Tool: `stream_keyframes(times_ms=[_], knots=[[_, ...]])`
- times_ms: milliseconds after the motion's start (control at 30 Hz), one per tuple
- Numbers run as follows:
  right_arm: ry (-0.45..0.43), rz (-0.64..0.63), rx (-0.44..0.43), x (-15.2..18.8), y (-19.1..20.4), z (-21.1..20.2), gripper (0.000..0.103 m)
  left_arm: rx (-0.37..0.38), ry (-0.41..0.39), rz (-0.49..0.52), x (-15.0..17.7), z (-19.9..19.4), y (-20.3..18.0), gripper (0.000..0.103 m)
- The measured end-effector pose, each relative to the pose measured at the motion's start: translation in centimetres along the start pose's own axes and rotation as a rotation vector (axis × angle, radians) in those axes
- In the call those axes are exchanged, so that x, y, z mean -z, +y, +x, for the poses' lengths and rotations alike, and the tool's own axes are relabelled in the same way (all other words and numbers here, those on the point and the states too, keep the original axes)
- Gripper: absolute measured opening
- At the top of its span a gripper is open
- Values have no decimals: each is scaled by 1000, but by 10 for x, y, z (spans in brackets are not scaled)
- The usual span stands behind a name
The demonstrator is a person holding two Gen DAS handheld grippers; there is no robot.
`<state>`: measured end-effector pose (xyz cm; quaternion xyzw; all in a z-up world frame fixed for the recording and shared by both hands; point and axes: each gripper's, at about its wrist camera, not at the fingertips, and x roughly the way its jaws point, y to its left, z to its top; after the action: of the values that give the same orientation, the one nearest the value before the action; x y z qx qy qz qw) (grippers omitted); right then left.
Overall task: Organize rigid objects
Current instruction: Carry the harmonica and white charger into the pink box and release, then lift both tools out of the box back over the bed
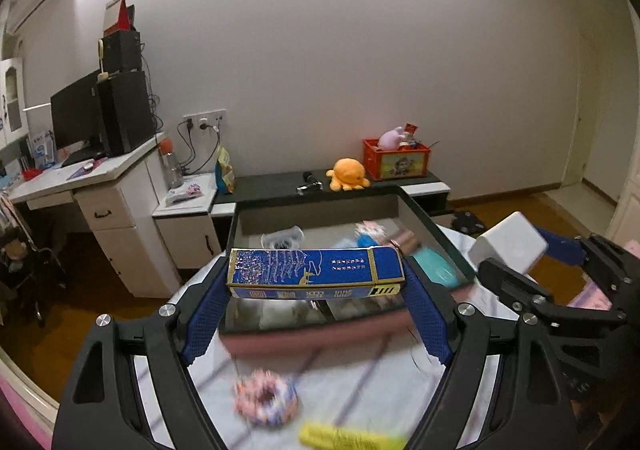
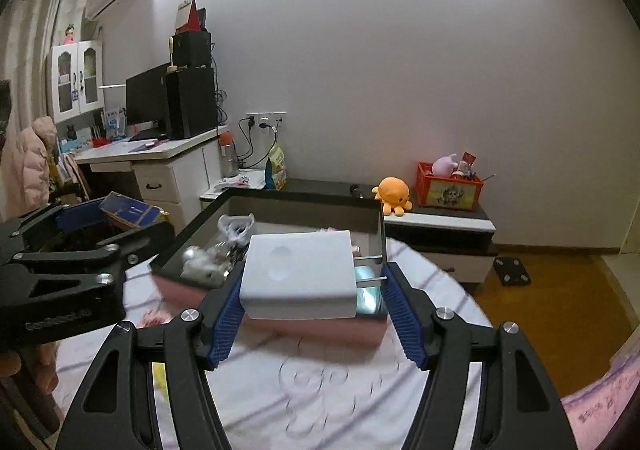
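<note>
Two grippers are in view, and each one carries one thing. The left gripper (image 1: 316, 286) is clamped on one long blue box (image 1: 316, 270), which lies crosswise between the blue pads, above the near edge of the pink storage box (image 1: 280, 342). The right gripper (image 2: 312, 298) carries one white charger (image 2: 300, 274) with two metal prongs that point to the right. The left pad touches the charger. Between the prongs and the right pad a gap shows, so I cannot tell if the grip is firm.

There is one pink storage box with dark inner walls, and it stands on the bed cover (image 2: 340, 390). Inside it, at the far left corner, lies one grey crumpled thing (image 1: 282, 238). At its right side there is a teal thing (image 1: 436, 270), and at the far right some blurred small things which I cannot count.

On the bed cover, between the near edge of the cover and the pink storage box, lie one pink and blue ring (image 1: 266, 402) and one yellow thing (image 1: 348, 438), both blurred.

Behind the bed, on a low dark cabinet (image 2: 320, 186), there are one orange plush octopus (image 2: 394, 194) and one red crate (image 2: 448, 190) with toys. The blue box hides part of the inside of the storage box in the left view, and the charger does the same in the right view.
</note>
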<state>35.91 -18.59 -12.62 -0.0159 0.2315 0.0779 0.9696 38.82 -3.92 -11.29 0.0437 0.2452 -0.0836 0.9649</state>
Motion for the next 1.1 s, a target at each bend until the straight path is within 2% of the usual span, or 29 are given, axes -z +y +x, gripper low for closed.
stream_keyframes(times_ms=[133,233,533,700,933,1100], knots=[[3,-22,17,-17,-2,35,67,-16,24,7,-13,36,0,83],[42,-21,23,-22,-9,65,67,-33,50,18,-19,63,0,83],[172,-30,49,-10,-29,135,67,-35,174,34,-8,136,-3,83],[210,-21,65,-2,-39,152,67,-36,219,59,-3,155,-10,84],[215,-31,80,-5,-41,155,67,-33,263,65,4,172,-10,84],[212,-42,91,-6,-38,158,68,-27,262,59,5,167,-8,84]])
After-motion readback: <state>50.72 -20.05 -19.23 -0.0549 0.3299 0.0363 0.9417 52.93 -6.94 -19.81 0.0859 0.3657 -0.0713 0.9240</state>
